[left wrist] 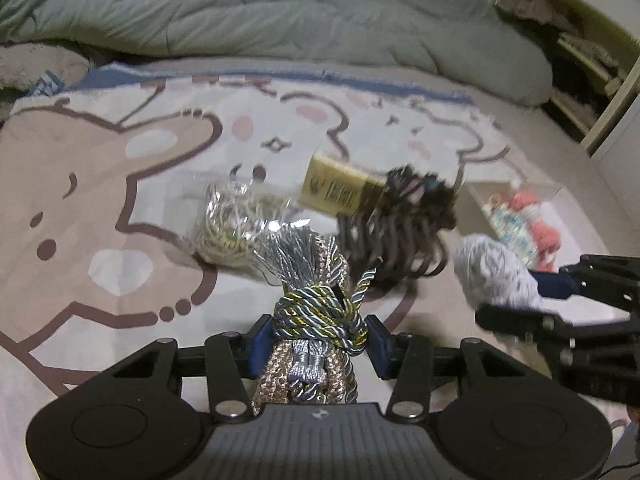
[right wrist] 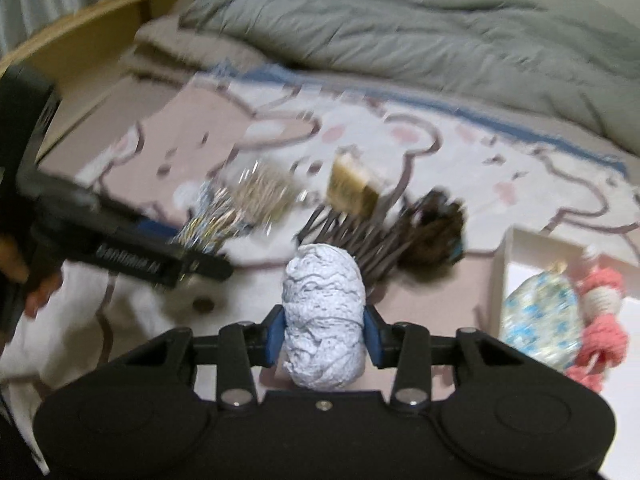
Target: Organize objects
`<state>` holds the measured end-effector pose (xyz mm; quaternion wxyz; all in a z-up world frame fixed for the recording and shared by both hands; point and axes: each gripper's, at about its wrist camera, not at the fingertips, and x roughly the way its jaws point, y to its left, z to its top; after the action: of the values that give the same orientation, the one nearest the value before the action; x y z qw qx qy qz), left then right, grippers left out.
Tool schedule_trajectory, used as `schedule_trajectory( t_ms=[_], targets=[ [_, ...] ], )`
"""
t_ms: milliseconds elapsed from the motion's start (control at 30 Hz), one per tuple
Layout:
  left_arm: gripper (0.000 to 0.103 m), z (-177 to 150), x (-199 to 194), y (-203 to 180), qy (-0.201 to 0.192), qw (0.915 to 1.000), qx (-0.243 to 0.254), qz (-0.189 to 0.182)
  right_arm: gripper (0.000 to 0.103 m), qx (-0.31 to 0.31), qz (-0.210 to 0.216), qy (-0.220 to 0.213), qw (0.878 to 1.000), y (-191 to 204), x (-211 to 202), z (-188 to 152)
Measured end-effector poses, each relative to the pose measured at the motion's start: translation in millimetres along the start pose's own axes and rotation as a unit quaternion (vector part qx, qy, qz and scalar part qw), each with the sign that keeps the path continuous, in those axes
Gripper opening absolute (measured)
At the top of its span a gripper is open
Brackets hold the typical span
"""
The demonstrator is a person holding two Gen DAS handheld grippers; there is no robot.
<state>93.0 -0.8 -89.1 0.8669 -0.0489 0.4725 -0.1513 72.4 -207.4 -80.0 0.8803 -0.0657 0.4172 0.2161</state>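
Observation:
My left gripper (left wrist: 320, 338) is shut on a silver-and-gold tasselled cord bundle (left wrist: 318, 312), held above the bear-print blanket (left wrist: 100, 184). My right gripper (right wrist: 324, 330) is shut on a pale blue-white yarn ball (right wrist: 323, 320); the ball also shows at the right of the left wrist view (left wrist: 496, 276). On the blanket lie a clear bag of pale string (left wrist: 236, 220), a gold box (left wrist: 336, 188), and a dark hair claw (left wrist: 396, 240) with a dark fluffy piece (left wrist: 424, 196). A white box (right wrist: 532, 256) at the right holds a blue-flowered pouch (right wrist: 540, 320) and pink yarn (right wrist: 600, 332).
A grey-green duvet (left wrist: 280, 8) is piled along the far side of the bed. A wooden bed frame (right wrist: 100, 28) runs at the far left. A shelf unit (left wrist: 592, 80) stands at the right. A small round coin-like thing (right wrist: 203, 305) lies on the blanket.

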Motion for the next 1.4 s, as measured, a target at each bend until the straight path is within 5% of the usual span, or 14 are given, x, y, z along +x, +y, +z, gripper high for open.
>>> schedule_trajectory(
  t_ms=[767, 1400],
  targets=[
    [0.050, 26, -75, -32, -0.132, 0.9911, -0.013, 0.000, 0.042, 0.065, -0.028, -0.153, 0.986, -45, -88, 20],
    [0.050, 56, -58, -105, -0.148, 0.9873, -0.008, -0.056, 0.042, 0.090, -0.103, -0.196, 0.971, -104, -129, 9]
  ],
)
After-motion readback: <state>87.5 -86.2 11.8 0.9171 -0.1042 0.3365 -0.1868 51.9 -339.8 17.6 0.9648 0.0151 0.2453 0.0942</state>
